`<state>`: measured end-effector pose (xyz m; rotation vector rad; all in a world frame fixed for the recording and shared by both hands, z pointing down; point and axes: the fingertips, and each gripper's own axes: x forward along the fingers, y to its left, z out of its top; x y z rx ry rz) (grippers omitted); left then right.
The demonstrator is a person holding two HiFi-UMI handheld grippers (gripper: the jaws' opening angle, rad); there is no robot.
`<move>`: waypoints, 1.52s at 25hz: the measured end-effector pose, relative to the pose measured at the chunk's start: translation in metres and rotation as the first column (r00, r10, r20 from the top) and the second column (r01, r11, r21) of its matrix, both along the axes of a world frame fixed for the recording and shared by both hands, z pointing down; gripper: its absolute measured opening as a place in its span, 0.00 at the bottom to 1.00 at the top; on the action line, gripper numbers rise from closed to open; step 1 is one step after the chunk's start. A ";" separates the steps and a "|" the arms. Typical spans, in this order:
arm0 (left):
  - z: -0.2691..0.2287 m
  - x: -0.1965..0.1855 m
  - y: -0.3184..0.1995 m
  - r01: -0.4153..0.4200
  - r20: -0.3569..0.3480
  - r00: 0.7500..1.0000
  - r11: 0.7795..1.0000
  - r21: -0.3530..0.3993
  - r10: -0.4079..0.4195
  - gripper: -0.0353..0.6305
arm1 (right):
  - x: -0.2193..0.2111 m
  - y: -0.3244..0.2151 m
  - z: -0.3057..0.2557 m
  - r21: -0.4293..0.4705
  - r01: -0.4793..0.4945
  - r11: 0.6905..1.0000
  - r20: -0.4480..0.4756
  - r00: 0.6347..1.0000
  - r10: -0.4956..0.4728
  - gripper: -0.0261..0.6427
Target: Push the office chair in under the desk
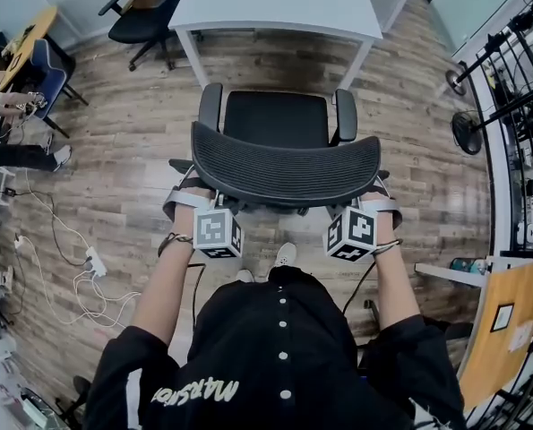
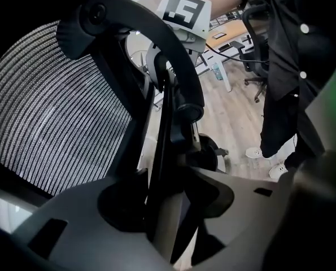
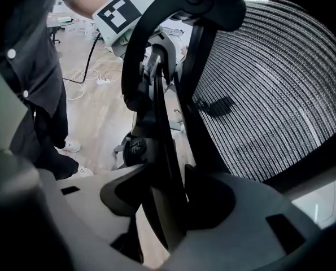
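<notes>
A black office chair with a mesh backrest stands facing the white desk, its seat just short of the desk's front edge. My left gripper holds the backrest's left rim and my right gripper its right rim. In the left gripper view the black backrest frame runs between the jaws of the left gripper, which are shut on it, with the mesh to the left. In the right gripper view the right gripper is likewise shut on the frame, beside the mesh.
A second black chair stands at the back left. Cables and a power strip lie on the wooden floor at the left, near a seated person. A fan and racks line the right side, with a yellow board at the lower right.
</notes>
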<state>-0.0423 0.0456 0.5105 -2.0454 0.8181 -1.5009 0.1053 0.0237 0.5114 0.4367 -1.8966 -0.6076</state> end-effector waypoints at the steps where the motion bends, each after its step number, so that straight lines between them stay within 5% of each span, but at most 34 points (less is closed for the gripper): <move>1: 0.001 0.000 -0.002 -0.002 0.000 1.000 1.000 0.001 0.002 0.38 | 0.000 -0.002 0.001 0.001 -0.002 1.000 -0.001 1.000 0.002 0.35; 38: 0.007 -0.023 -0.123 0.025 0.002 1.000 0.999 0.021 -0.025 0.38 | -0.023 -0.120 0.005 0.030 0.032 0.999 0.023 0.999 -0.033 0.35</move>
